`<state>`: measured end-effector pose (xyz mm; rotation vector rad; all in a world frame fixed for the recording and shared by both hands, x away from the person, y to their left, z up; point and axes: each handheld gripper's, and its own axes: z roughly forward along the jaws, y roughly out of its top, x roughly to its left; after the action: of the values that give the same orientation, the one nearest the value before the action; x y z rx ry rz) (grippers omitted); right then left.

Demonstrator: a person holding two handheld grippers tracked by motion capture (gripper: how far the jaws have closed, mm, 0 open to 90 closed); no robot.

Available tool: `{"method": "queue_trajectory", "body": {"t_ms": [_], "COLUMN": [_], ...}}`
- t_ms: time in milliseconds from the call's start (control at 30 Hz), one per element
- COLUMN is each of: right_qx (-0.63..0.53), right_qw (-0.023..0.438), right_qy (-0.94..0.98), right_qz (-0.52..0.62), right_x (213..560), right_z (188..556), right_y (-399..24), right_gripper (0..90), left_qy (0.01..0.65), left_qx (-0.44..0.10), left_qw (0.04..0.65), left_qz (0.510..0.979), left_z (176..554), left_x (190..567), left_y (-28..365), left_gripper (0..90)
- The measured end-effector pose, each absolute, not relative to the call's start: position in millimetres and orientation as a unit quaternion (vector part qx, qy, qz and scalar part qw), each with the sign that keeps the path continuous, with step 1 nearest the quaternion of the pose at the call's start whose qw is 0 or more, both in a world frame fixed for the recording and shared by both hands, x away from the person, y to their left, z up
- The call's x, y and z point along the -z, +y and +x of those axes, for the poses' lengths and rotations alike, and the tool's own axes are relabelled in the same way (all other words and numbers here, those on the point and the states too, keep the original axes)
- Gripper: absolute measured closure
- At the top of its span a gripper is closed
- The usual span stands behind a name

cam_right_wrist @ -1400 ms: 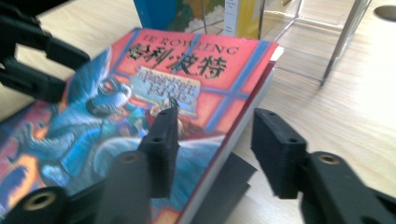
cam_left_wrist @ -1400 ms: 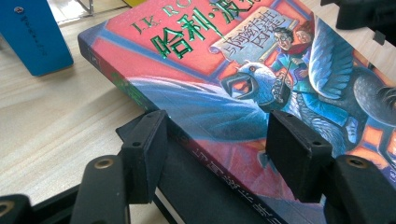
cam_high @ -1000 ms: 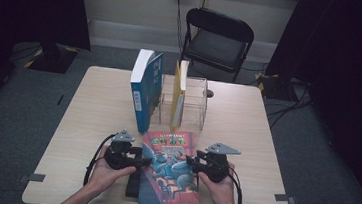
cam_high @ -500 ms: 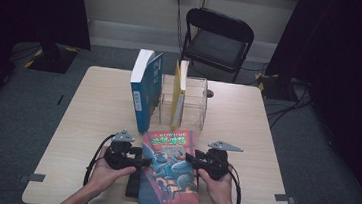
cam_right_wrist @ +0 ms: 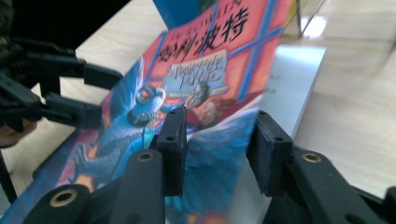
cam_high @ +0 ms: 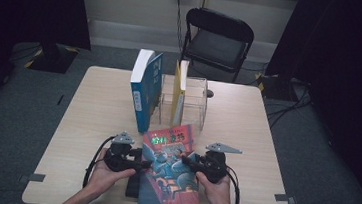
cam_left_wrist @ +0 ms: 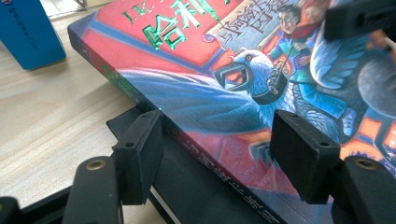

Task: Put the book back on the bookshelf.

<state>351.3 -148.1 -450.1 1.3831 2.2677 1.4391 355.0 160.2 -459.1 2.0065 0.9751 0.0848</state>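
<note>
2 hand-held grippers (cam_high: 163, 161) astride book (cam_high: 170, 169) edges

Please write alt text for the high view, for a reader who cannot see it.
Two hand-held grippers, left gripper and right gripper, flank a colourful book on a wooden table. Behind it, a blue book and a yellow book stand upright.

A paperback (cam_high: 170, 169) with a red and blue illustrated cover, green foil lettering and a blue winged creature lies at 6 o'clock on a pale wood-grain table (cam_high: 92, 113). Black grippers, the left (cam_high: 135, 164) and right (cam_high: 189, 164), flank it. A black slab (cam_high: 132, 187) sits beneath. At 12 o'clock stand a blue book (cam_high: 144, 91) with white pages, a yellow book (cam_high: 179, 93), a clear rack (cam_high: 197, 96) and a black chair (cam_high: 217, 40).
</note>
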Motion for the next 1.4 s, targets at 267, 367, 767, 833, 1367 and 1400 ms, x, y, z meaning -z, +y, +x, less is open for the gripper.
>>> {"method": "queue_trajectory", "body": {"t_ms": [267,367,767,833,1367,1400], "right_qx": [-0.464,-0.463,-0.479,-0.486,-0.451,-0.451], "right_qw": [0.076,0.079,0.024,0.018,0.095,0.095], "right_qy": [0.758,0.759,0.777,0.776,0.761,0.761], "right_qz": [0.452,0.451,0.407,0.401,0.456,0.456], "right_x": [454.7,455.0,450.2,448.8,455.8,455.8], "right_z": [352.9,354.8,357.4,358.0,364.0,364.0], "right_y": [-147.7,-147.1,-139.0,-140.9,-154.8,-154.8], "right_gripper": [50.8,50.6,54.6,57.5,44.5,44.5], "left_qy": [0.389,0.39,0.388,0.39,0.384,0.384], "left_qx": [-0.035,-0.034,-0.039,-0.039,-0.039,-0.039], "left_qw": [0.441,0.442,0.439,0.438,0.442,0.442], "left_qz": [0.808,0.807,0.809,0.809,0.81,0.81], "left_z": [355.6,355.6,357.3,357.4,357.8,357.8], "left_x": [459.8,459.7,459.7,459.4,460.3,460.3], "left_y": [160.9,160.7,159.0,158.0,159.1,159.1], "left_gripper": [34.8,34.8,32.5,31.5,31.5,31.5]}}
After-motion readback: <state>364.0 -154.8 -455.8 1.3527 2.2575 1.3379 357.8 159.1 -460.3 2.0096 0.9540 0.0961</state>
